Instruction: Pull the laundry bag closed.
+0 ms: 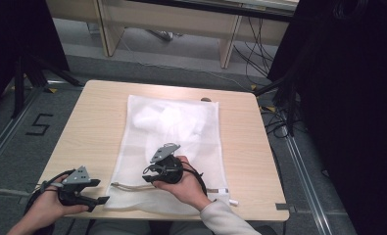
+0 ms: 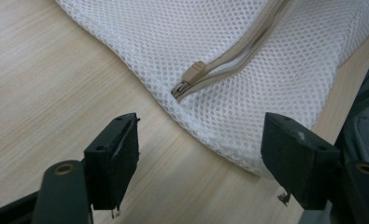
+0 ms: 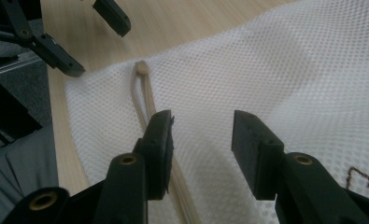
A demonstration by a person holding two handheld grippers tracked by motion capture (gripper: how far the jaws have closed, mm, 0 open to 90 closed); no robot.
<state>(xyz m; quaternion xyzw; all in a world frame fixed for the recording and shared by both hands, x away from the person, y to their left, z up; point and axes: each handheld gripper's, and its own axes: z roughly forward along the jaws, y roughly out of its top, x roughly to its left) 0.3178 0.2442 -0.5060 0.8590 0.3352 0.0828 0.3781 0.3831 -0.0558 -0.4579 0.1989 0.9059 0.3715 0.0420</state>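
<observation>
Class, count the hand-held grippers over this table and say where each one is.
2. The left gripper is at the table's near left corner, beside the mesh bag. The right gripper is over the bag's near end, close to its zip. None seems hidden.

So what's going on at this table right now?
A person holds a gripper in each hand over a white mesh laundry bag lying flat on the wooden table. The right gripper hovers above the bag beside its beige zipper, fingers apart with nothing between them. The left gripper waits open at the bag's near-left corner, facing the zipper pull. The zipper looks closed, with something white bundled inside.
</observation>
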